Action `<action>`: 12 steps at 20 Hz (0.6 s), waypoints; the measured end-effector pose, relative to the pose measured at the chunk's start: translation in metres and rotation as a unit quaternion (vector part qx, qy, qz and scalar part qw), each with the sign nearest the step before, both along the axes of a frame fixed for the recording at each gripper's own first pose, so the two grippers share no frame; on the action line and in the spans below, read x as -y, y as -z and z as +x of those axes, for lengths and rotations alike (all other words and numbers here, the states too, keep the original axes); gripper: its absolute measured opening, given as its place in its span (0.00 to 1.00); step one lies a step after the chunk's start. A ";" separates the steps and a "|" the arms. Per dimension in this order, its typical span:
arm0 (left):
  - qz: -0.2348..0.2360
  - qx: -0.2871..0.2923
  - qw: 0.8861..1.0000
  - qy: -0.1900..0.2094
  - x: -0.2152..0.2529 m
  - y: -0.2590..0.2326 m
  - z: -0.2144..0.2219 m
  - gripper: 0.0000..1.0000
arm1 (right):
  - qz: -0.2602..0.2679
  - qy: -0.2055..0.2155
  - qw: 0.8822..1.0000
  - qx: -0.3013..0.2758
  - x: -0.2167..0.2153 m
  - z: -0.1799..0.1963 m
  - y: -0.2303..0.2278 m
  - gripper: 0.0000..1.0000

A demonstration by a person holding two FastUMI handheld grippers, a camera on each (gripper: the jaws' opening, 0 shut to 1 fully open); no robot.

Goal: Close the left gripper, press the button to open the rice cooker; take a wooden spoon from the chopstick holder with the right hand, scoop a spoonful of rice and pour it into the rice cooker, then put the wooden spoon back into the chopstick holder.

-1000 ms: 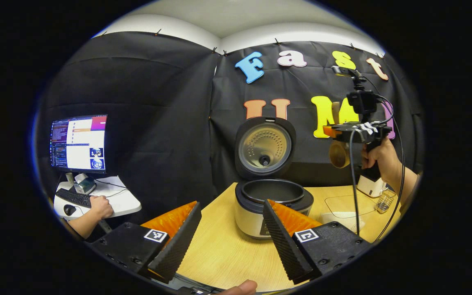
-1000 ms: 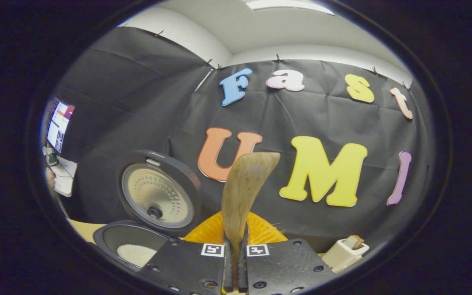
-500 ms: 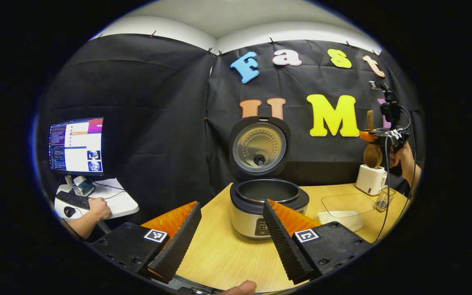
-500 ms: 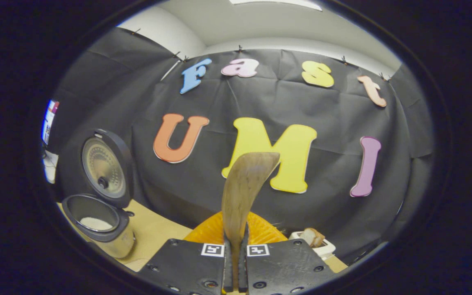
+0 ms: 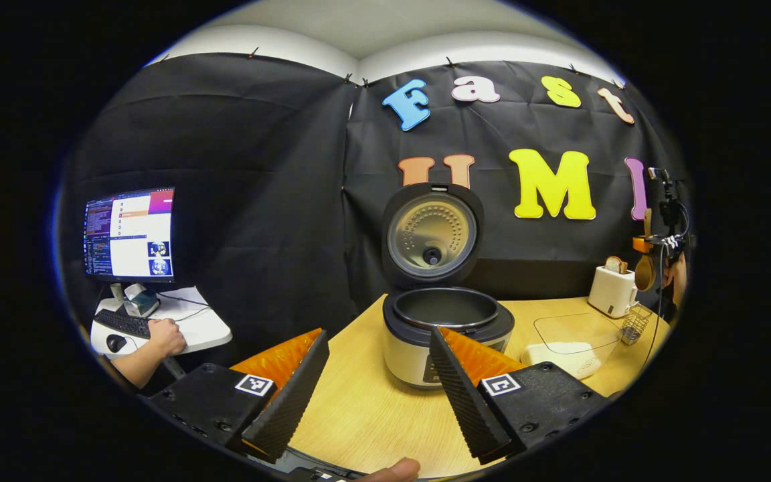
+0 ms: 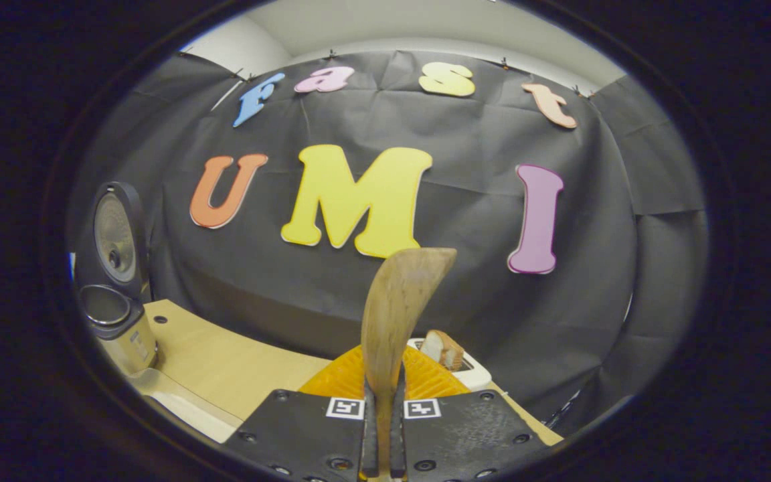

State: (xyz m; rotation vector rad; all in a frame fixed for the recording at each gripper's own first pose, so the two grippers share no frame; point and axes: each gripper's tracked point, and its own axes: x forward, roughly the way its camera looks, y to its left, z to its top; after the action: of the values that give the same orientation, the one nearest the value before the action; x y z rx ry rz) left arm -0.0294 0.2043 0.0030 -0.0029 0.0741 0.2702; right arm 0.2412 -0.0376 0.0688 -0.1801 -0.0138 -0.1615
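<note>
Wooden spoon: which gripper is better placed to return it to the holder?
Right. The right gripper is shut on the wooden spoon, near the wire chopstick holder. The left gripper hangs open, facing the rice cooker.

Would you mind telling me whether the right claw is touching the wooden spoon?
Touching. In the right gripper view the right claw has both fingers pressed against the handle of the wooden spoon, which stands upright between them with no gap.

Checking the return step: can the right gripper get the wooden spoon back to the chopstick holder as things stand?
Probably yes. The right gripper grips the wooden spoon, and in the left gripper view the wire chopstick holder sits just below it, with nothing seen between.
</note>
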 end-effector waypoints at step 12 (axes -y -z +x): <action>0.004 0.002 1.000 0.007 0.005 -0.001 0.000 0.96 | 0.096 0.009 0.993 -0.073 0.063 -0.003 0.080 0.07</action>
State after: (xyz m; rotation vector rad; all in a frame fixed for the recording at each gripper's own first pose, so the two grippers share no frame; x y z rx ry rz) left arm -0.0296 0.1988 0.0037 0.0042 0.0684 0.2572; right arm 0.2380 -0.1004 -0.0111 0.0010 0.1484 -0.1658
